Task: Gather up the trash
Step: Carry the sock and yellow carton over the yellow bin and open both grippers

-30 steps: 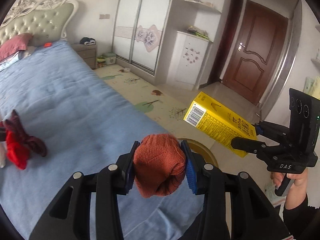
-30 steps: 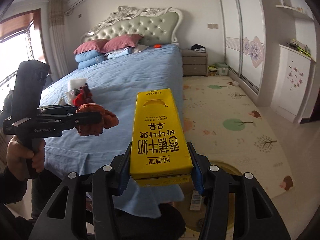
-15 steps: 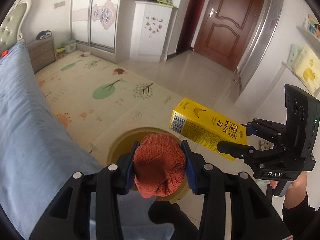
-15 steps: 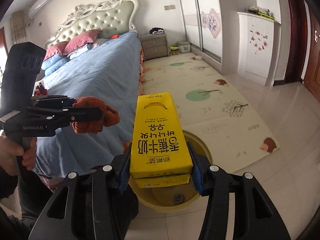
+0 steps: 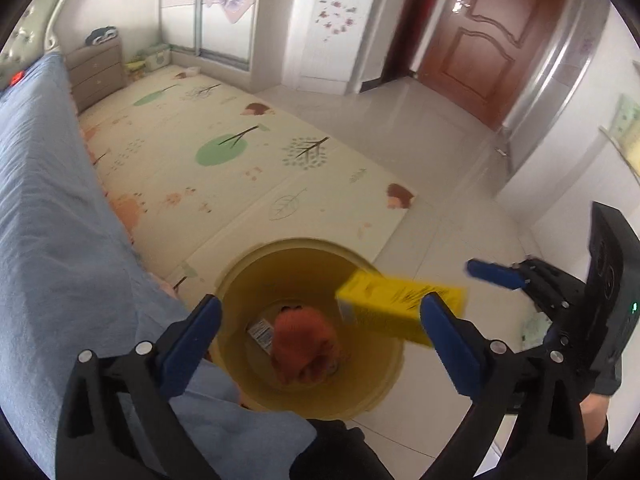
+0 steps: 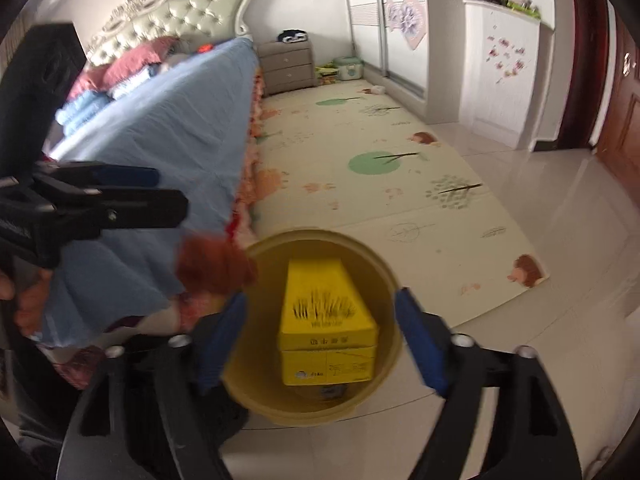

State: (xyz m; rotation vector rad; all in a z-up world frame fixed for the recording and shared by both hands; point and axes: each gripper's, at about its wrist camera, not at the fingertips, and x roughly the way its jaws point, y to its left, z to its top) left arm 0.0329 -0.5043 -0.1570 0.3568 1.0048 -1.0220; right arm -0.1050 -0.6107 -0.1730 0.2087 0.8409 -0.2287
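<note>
A round yellow bin [image 5: 384, 380] [image 6: 384, 268] stands on the floor at the bed's corner. My left gripper [image 5: 320, 336] is open above it; the orange knitted ball [image 5: 304, 340] is loose below the jaws, over the bin's mouth, blurred. In the right wrist view the ball [image 6: 214, 266] hangs at the bin's left rim. My right gripper [image 6: 320, 344] is open; the yellow milk carton [image 6: 326, 320] [image 5: 400, 308] is loose between the jaws, over the bin, blurred. A small packet [image 5: 262, 330] lies in the bin.
The blue bed [image 5: 48, 240] [image 6: 168, 128] lies left of the bin. A patterned play mat [image 5: 240, 168] covers the floor beyond it. A nightstand [image 6: 290, 66], white wardrobe [image 5: 332, 28] and brown door [image 5: 480, 40] stand at the far walls.
Both grippers have opened over the bin. The orange ball and the yellow carton have left the jaws and are dropping toward the bin.
</note>
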